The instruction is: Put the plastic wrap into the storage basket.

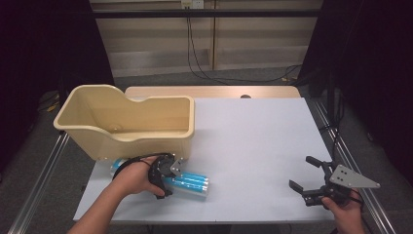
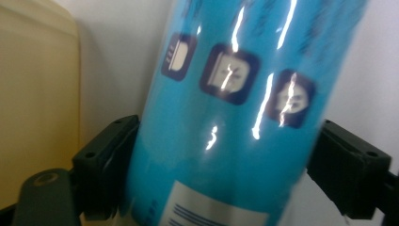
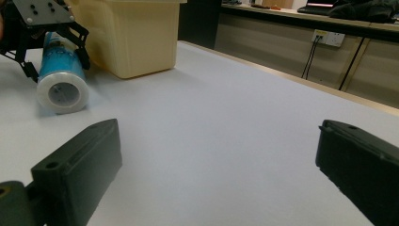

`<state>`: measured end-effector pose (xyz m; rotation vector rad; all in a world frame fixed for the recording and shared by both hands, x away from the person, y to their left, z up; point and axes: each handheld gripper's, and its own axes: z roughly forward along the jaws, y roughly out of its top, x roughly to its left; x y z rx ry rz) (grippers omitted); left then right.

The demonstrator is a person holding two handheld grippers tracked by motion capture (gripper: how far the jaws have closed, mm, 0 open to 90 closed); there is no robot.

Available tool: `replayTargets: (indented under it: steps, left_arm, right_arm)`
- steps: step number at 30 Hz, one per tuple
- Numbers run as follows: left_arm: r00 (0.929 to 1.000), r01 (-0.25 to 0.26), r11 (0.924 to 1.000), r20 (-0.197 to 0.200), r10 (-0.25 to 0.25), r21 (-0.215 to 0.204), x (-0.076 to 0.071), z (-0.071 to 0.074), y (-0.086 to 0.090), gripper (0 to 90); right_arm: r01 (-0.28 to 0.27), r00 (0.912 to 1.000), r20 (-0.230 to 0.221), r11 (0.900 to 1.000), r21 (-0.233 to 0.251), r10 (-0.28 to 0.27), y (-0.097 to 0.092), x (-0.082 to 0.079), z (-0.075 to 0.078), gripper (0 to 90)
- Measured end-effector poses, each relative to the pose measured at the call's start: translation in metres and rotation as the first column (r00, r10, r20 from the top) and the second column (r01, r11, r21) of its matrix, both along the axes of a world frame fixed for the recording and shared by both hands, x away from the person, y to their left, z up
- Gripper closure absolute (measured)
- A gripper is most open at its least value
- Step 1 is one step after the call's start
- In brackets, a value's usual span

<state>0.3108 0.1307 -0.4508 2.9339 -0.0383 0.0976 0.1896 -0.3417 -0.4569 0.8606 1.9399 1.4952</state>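
Your left gripper (image 1: 168, 176) sits over one blue roll (image 1: 187, 184), a glossy cylinder in shiny film that lies on its side on the worktop (image 1: 253, 141), just in front of the beige bin (image 1: 129, 122). In the left gripper view the roll (image 2: 226, 113) fills the gap between the two black jaws, and both jaws meet its curved sides: they are clamped on it. The wrap carries three dark rounded square icons and a white label with fine lines below them. From the right gripper view you see the roll's (image 3: 61, 77) flat round white end with a small dark hole at its centre.

The bin is one piece of smooth matte plastic, oblong, with rounded corners, a rolled rim and one raised end; it stands at the worktop's left rear. The worktop is a flat, pale grey matte sheet.

Your right gripper (image 1: 304, 174) rests near the worktop's right front corner, its jaws spread wide with nothing between them.
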Motion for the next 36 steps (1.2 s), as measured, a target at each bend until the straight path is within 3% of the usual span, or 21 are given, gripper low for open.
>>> replayTargets:
  steps: [5,11,16,19,21,24,26,28,30,31,34,36]
  left_arm:
    - [0.9999,0.013,0.9999,0.005,-0.013,0.010,0.001,0.002,0.000,24.0]
    - [0.9994,0.031,0.9970,0.011,-0.032,0.070,-0.002,0.003,-0.006,25.7]
    - [0.9974,0.048,0.9935,0.049,-0.053,0.103,-0.007,0.005,-0.011,27.0]
    - [1.0000,0.004,0.9945,0.007,-0.005,0.105,-0.010,0.010,-0.014,28.0]
    - [1.0000,0.000,0.9950,-0.004,0.000,0.100,-0.010,0.012,-0.015,28.3]
    - [0.9980,-0.037,0.9944,-0.047,0.042,0.099,-0.009,0.028,-0.018,28.7]
    - [0.9961,-0.057,0.9949,-0.063,0.062,0.084,-0.009,0.035,-0.017,29.2]
    - [0.9971,-0.046,0.9955,-0.057,0.051,0.083,-0.009,0.038,-0.018,30.3]
    - [0.9955,-0.067,0.9927,-0.060,0.073,0.100,-0.009,0.045,-0.022,31.7]
    - [0.9903,-0.095,0.9896,-0.091,0.105,0.108,-0.008,0.051,-0.024,31.8]
    - [0.9875,-0.110,0.9898,-0.104,0.119,0.091,-0.007,0.052,-0.026,32.0]
    - [0.9861,-0.116,0.9897,-0.110,0.124,0.084,-0.005,0.045,-0.027,32.0]
  right_arm:
    - [-0.001,1.0000,-0.001,1.0000,0.001,0.001,-0.001,0.000,0.000,0.6]
    - [-0.005,1.0000,0.002,1.0000,-0.004,0.005,-0.001,0.000,0.000,0.6]
    - [-0.005,1.0000,-0.001,1.0000,0.001,0.005,-0.002,0.000,0.000,0.6]
    - [-0.004,1.0000,-0.001,1.0000,0.001,0.004,-0.001,0.001,0.000,0.6]
    - [-0.007,1.0000,-0.005,1.0000,-0.002,0.007,-0.001,0.001,-0.001,0.6]
    - [-0.011,0.9999,-0.005,0.9999,-0.003,0.011,0.000,0.002,-0.001,0.6]
    - [-0.013,0.9999,-0.009,0.9999,-0.002,0.013,0.000,0.002,-0.002,0.6]
    - [-0.015,0.9999,-0.009,0.9999,-0.003,0.015,0.000,0.002,-0.002,0.6]
    - [-0.018,0.9998,-0.008,0.9998,-0.005,0.018,0.000,0.002,-0.001,0.6]
    - [-0.015,0.9999,-0.007,0.9999,-0.004,0.015,0.000,0.002,-0.001,0.6]
    - [-0.016,0.9998,-0.007,0.9999,-0.004,0.016,0.000,0.002,-0.001,0.6]
    - [-0.017,0.9998,-0.012,0.9999,-0.003,0.017,-0.001,0.002,-0.001,0.6]
